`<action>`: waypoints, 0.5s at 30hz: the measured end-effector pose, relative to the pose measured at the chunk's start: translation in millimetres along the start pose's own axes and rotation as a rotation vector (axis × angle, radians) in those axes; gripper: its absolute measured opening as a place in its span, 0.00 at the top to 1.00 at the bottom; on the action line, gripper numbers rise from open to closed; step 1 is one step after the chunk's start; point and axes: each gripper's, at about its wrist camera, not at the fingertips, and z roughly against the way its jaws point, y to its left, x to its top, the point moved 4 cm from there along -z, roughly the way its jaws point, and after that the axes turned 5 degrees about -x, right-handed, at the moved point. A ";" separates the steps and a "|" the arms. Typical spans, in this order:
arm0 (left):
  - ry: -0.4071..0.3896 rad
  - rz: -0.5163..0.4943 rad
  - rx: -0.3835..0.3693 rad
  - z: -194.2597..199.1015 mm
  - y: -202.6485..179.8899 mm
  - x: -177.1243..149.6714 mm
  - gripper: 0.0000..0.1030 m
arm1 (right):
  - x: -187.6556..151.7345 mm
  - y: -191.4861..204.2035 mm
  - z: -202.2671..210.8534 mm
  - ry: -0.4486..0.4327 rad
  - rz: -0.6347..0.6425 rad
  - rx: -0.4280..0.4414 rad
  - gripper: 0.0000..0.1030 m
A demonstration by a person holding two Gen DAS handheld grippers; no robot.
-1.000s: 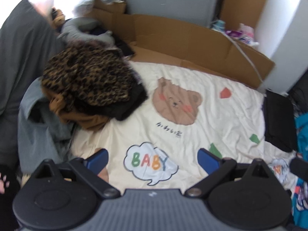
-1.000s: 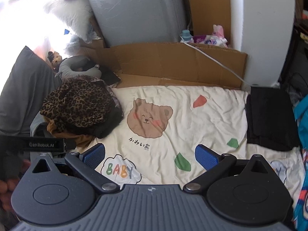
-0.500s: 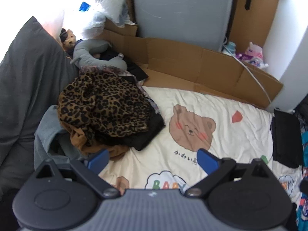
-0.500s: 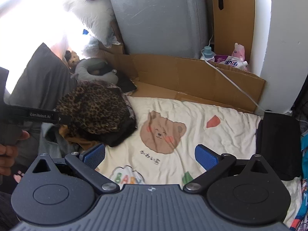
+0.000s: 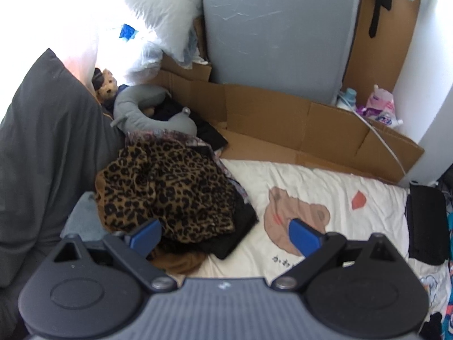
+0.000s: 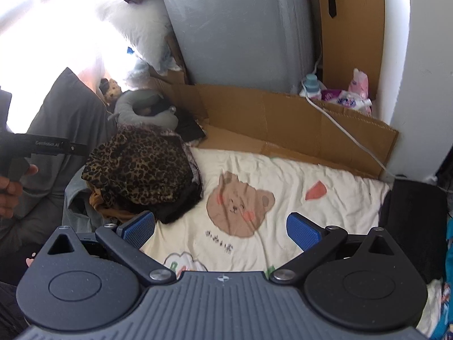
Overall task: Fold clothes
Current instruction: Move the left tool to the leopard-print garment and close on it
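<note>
— Fabric on top of the pile?
— Leopard-print garment (image 5: 167,192), soft and crumpled, brown with black spots, heaped in a rounded mound. Under it a black garment (image 5: 229,243) spilling out toward the blanket, and a tan-brown garment (image 5: 181,263) bunched at the near edge. Grey-blue cloth (image 5: 82,221) flattened beneath on the left.

— Lying on what?
— On the left part of a cream blanket (image 5: 334,181), wrinkled, printed with a brown bear face (image 5: 300,218) and small coloured shapes. Flattened corrugated cardboard (image 5: 283,121) along the far edge. Grey U-shaped neck pillow (image 5: 141,110) behind the pile, smooth and padded, next to a small plush toy (image 5: 106,86). Folded black garment (image 5: 426,223) at the blanket's right edge, flat and rectangular.

— Left hand-held gripper?
— Left hand-held gripper (image 5: 225,236) spread wide, blue ribbed pads empty. Left pad over the near edge of the leopard mound, right pad over the bear print; whether touching cloth, cannot tell.

— And the right one?
— Right hand-held gripper (image 6: 220,231) also spread wide, nothing between the pads. Clothes pile ahead and to the left, leopard-print garment (image 6: 138,167) just beyond the left pad. Left device's black body visible at the far left edge, gripped by a hand (image 6: 11,187).
</note>
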 end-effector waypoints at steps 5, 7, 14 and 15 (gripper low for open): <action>-0.003 0.028 0.043 -23.3 35.3 19.1 0.09 | -2.2 -8.0 -30.3 0.009 0.001 0.058 0.02; -0.003 0.024 0.050 -31.8 51.8 24.1 0.09 | -4.6 -15.8 -40.3 -0.023 0.003 0.050 0.02; 0.042 0.119 0.098 -74.8 101.2 24.4 0.09 | -23.3 -28.6 -82.8 0.048 -0.077 0.112 0.02; 0.050 0.134 0.106 -81.9 106.4 23.1 0.09 | -25.2 -27.6 -87.4 0.057 -0.090 0.121 0.02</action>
